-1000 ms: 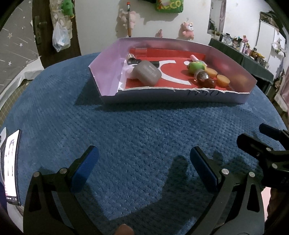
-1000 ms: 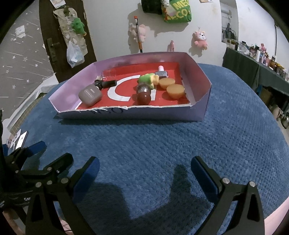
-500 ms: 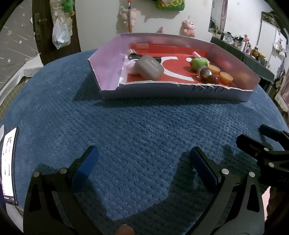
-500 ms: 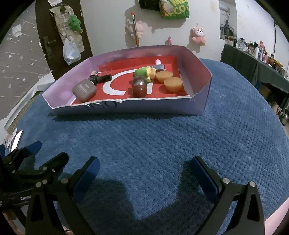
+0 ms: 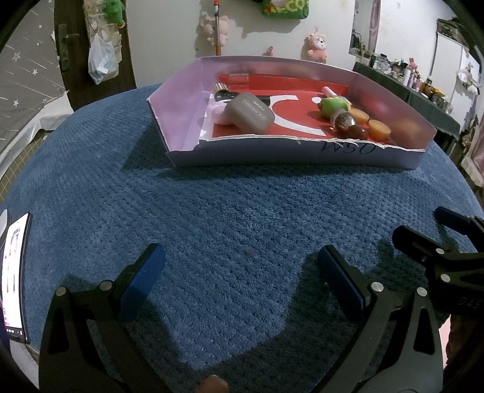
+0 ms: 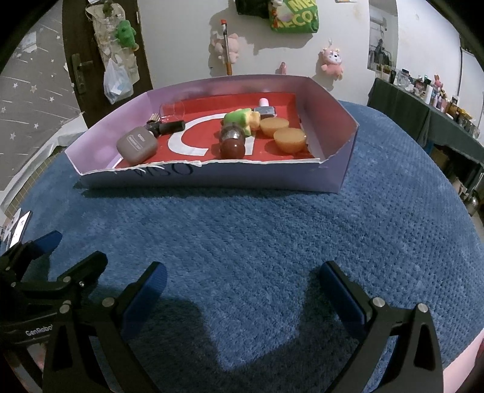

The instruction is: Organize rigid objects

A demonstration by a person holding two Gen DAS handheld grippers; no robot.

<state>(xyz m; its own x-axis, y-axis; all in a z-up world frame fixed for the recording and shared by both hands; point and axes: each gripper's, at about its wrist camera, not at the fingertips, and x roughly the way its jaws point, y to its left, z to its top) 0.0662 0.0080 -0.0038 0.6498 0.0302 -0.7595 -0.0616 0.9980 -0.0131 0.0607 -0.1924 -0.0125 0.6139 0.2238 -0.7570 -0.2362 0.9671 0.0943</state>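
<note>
Blue plush tabletop cover [image 5: 230, 211] carries a shallow lilac cardboard tray with red floor [image 5: 181, 99]. Inside, left to right: grey rounded eyeshadow case [image 5: 249, 112], green toy [image 5: 329, 106], brown glossy beads [image 5: 348, 123], two amber discs [image 5: 378, 128]. Left hand-held gripper [image 5: 239, 272] and right hand-held gripper [image 6: 242, 281] both spread wide, empty, well short of tray

White wall [image 6: 181, 45] is taking up 12 o'clock, with pink plush toys [image 6: 331, 60] and a green snack bag [image 6: 295, 16] hanging on it. A dark door [image 6: 81, 60] is sitting around 10 o'clock, and a cluttered dark-clothed side table [image 6: 423, 115] is running off at 2 o'clock.
</note>
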